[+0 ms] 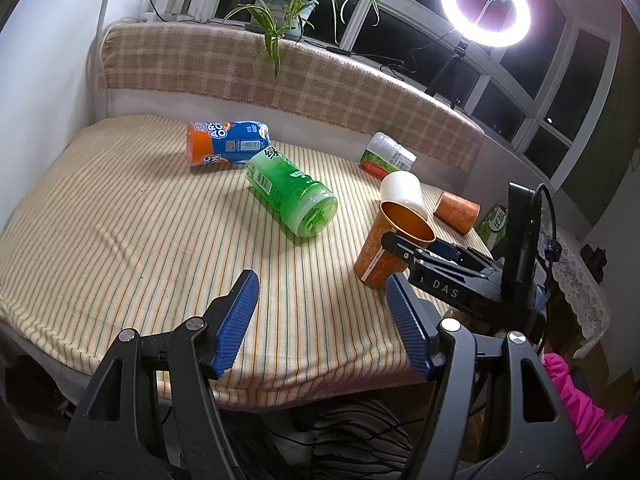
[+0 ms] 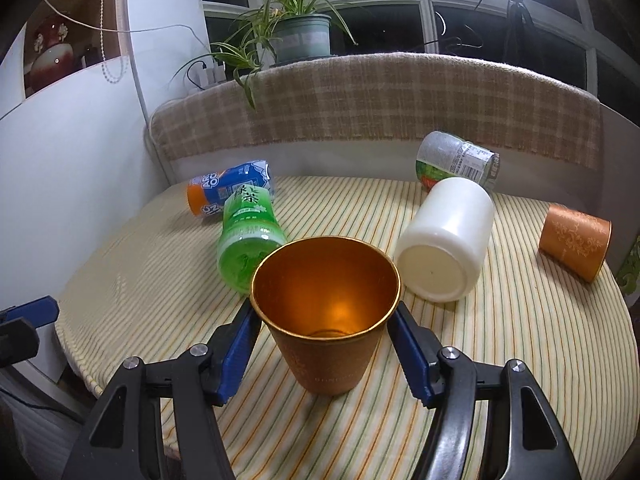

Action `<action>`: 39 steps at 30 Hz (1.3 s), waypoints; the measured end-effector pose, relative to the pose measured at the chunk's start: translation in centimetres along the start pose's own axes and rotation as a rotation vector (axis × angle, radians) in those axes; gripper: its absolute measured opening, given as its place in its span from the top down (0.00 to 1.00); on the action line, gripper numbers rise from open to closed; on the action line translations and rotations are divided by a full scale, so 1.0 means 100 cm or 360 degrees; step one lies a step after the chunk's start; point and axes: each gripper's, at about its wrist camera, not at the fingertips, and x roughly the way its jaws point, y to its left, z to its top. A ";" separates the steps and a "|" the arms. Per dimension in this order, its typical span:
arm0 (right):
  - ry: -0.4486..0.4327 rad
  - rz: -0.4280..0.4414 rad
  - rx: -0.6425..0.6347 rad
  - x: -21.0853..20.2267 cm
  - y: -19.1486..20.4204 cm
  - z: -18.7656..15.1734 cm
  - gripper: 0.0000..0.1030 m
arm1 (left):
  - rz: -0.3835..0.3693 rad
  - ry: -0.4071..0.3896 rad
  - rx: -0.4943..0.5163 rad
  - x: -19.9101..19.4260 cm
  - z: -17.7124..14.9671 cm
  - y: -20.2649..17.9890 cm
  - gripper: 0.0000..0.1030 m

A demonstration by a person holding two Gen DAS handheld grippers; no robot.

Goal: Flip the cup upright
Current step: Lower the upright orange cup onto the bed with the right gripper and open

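Observation:
An orange paper cup (image 2: 326, 316) stands nearly upright, mouth up, on the striped tablecloth between the blue pads of my right gripper (image 2: 325, 320), which is shut on it just below the rim. The same cup (image 1: 384, 252) shows in the left wrist view with the right gripper (image 1: 404, 248) clamped on it. My left gripper (image 1: 322, 300) is open and empty near the table's front edge, left of the cup. A second orange cup (image 2: 576, 242) lies on its side at the right.
A green tea bottle (image 2: 248, 236), an orange-blue bottle (image 2: 232, 192), a white jar (image 2: 448, 240) and a labelled jar (image 2: 456, 160) lie on the table (image 2: 520, 360). A checked backrest (image 2: 380, 100), a potted plant (image 2: 296, 32) and a ring light (image 1: 486, 8) stand behind.

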 end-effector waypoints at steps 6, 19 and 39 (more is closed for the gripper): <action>0.0002 0.0003 -0.0008 -0.003 0.002 -0.005 0.34 | -0.0006 -0.0001 0.0013 -0.001 -0.001 -0.003 0.34; 0.0036 0.0006 -0.0034 -0.002 0.007 -0.012 0.31 | 0.0000 -0.0002 0.0014 0.000 -0.001 -0.004 0.34; -0.0101 -0.0024 0.0125 -0.074 -0.012 -0.019 0.26 | 0.0084 -0.0206 0.0148 -0.005 0.017 -0.025 0.34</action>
